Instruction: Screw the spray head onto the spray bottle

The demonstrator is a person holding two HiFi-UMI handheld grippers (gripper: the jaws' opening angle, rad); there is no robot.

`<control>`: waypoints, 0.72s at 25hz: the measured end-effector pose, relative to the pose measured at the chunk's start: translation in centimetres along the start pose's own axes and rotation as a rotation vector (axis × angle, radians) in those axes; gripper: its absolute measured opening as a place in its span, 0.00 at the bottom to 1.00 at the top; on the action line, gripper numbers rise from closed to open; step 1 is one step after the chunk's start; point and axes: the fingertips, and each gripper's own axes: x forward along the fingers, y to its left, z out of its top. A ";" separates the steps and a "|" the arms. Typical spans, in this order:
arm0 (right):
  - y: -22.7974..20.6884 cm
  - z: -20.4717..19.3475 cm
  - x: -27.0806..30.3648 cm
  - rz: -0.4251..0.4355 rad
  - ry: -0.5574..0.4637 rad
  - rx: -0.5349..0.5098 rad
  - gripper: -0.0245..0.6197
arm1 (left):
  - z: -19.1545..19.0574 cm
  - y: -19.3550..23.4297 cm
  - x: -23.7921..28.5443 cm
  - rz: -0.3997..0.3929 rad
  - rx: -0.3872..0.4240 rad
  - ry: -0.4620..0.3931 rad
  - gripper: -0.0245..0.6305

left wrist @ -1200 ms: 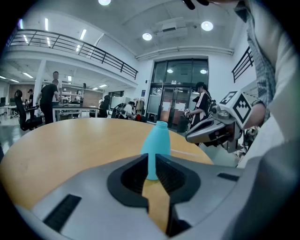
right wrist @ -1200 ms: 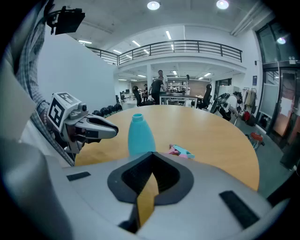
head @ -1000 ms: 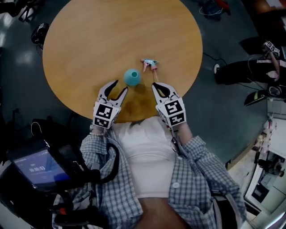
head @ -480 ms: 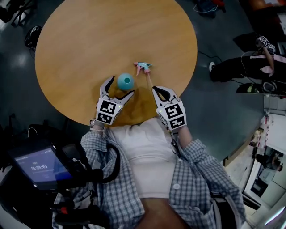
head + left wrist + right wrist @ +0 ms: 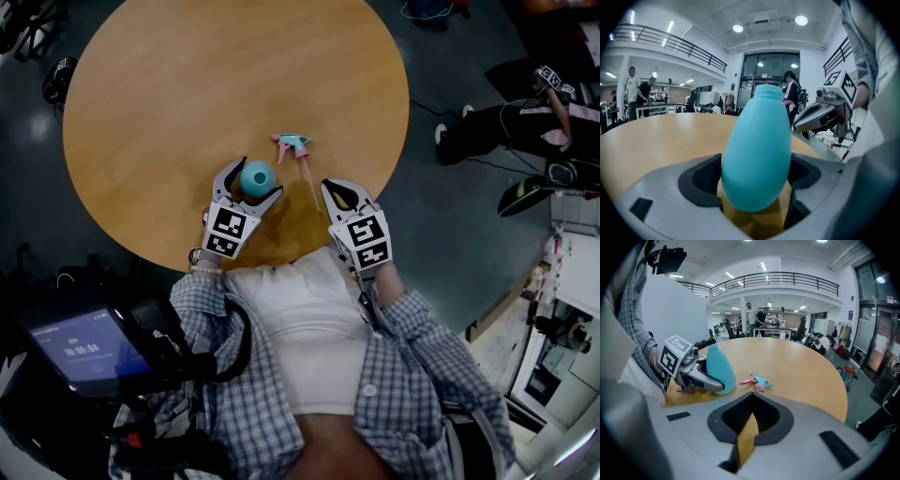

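Note:
A teal egg-shaped spray bottle [image 5: 257, 177] [image 5: 757, 150] [image 5: 718, 369] stands upright, neck bare, near the front edge of the round wooden table [image 5: 187, 84]. My left gripper [image 5: 258, 179] [image 5: 701, 376] has just been opening, and its jaws now stand wide on either side of the bottle's body. I see no clear squeeze on it. The pink and teal spray head [image 5: 292, 143] [image 5: 758, 382] lies on its side just right of the bottle, its thin tube trailing toward me. My right gripper [image 5: 329, 186] [image 5: 751, 395] is shut and empty, short of the spray head.
The table's front edge runs just under both grippers. Beyond its right rim, a seated person's legs [image 5: 506, 131] and some gear lie on the dark floor. A device with a lit screen [image 5: 89, 352] sits at lower left.
My left gripper's jaws spread wider and moved forward until the bottle stood between them. The right gripper stayed shut and shifted only slightly.

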 end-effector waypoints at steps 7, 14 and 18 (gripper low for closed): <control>-2.3 0.8 1.9 -0.009 0.036 -0.015 0.03 | -0.2 -0.4 0.0 0.000 0.022 0.006 0.68; -5.2 3.5 5.6 0.026 0.064 0.066 0.05 | -0.3 -0.6 0.1 0.000 0.018 0.009 0.68; -4.5 3.4 7.7 0.144 0.096 0.247 0.30 | -0.9 -0.9 0.2 -0.004 0.011 0.008 0.68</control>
